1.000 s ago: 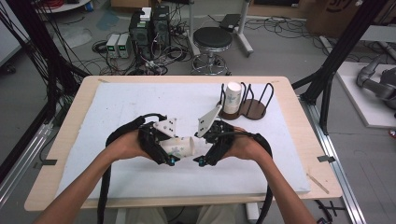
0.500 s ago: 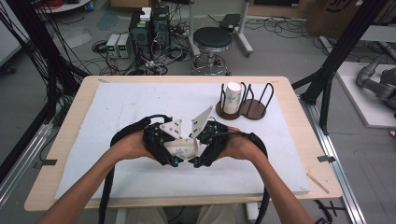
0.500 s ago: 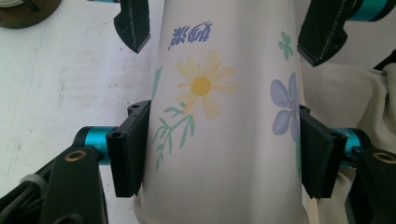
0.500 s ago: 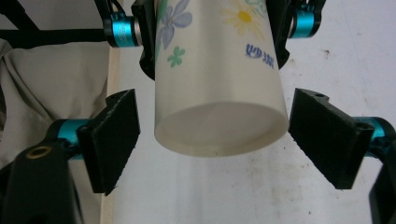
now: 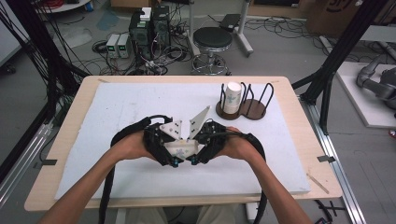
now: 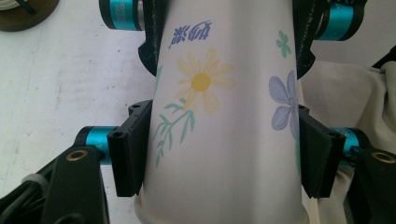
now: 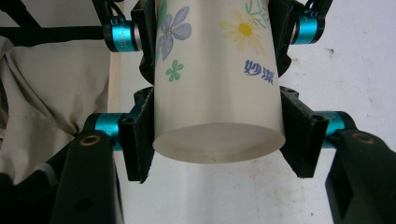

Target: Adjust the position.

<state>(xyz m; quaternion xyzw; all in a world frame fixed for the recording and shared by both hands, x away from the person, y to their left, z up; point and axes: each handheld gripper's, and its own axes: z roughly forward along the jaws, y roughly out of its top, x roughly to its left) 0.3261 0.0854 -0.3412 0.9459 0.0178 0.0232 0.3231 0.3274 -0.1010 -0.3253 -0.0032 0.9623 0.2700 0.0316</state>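
A white paper cup (image 5: 181,149) printed with flowers lies on its side between my two grippers, a little above the mat. My left gripper (image 5: 164,150) is shut on its wide rim end. In the left gripper view the black pads (image 6: 130,149) press both sides of the cup (image 6: 219,177). My right gripper (image 5: 200,150) is shut on the narrow base end. In the right gripper view the cup's flat bottom (image 7: 219,140) faces the camera, and the fingers (image 7: 140,135) touch its walls. Each view shows the other gripper's jaws farther along the cup.
A round wooden holder (image 5: 254,112) with black wire loops stands at the back right of the white mat (image 5: 116,107) and holds another white cup (image 5: 232,98). A stool (image 5: 212,39) and electronics sit on the floor beyond the table.
The two hands have drawn closer together, the right gripper sliding left along the cup. The pair has shifted slightly toward the person.
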